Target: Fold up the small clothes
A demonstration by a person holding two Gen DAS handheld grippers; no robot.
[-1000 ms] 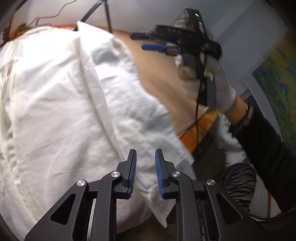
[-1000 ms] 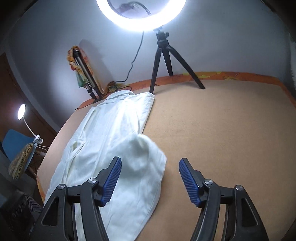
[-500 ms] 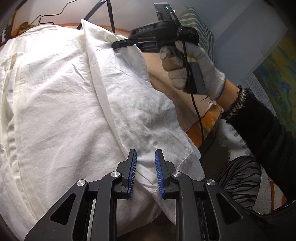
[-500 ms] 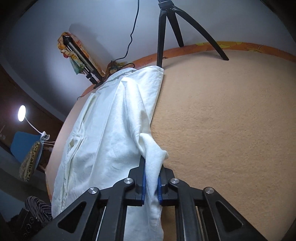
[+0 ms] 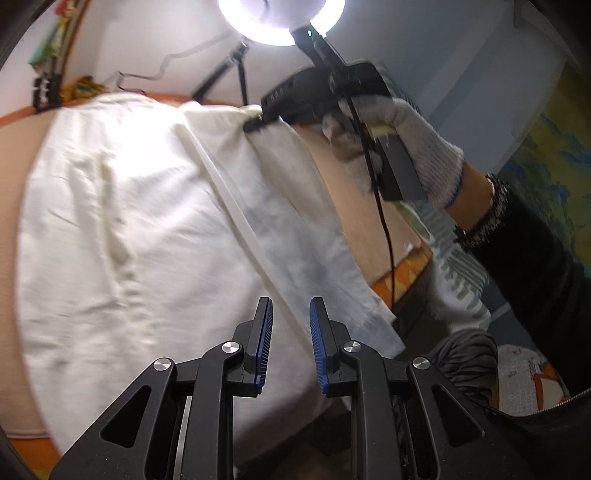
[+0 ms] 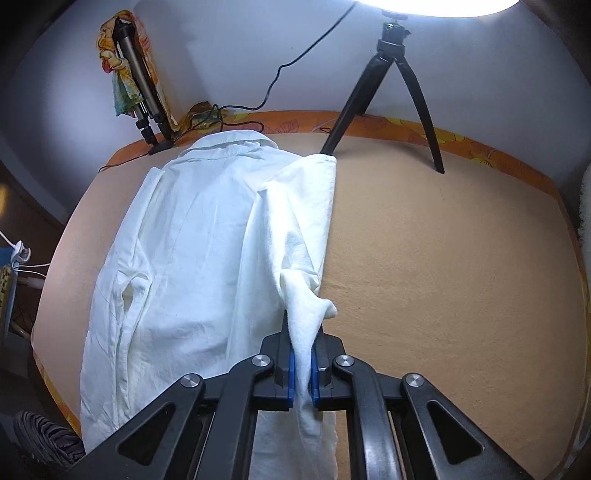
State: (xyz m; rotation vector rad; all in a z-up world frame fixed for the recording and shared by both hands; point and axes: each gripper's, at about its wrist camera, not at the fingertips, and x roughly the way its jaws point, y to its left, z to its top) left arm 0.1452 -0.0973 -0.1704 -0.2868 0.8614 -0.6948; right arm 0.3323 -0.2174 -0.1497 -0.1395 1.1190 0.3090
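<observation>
A white shirt (image 6: 192,258) lies spread on the tan table (image 6: 443,277), collar at the far end. My right gripper (image 6: 303,369) is shut on a fold of its right side, and the cloth is bunched up between the blue pads and hangs below them. In the left wrist view a gloved hand (image 5: 406,140) holds that gripper (image 5: 255,123) at the shirt's (image 5: 147,240) far right part. My left gripper (image 5: 291,332) hovers over the near hem, jaws a narrow gap apart with nothing between them.
A ring light (image 5: 280,18) on a black tripod (image 6: 388,74) stands at the table's far edge. A folded tripod (image 6: 140,85) and a cable lie at the back left. A dark sleeve (image 5: 535,277) and striped fabric (image 5: 465,354) are to the right of the table's orange edge (image 5: 399,273).
My right gripper went from wide open to shut on the shirt's right side and drew the cloth up. The left gripper moved along the hem and tilted up, jaws unchanged.
</observation>
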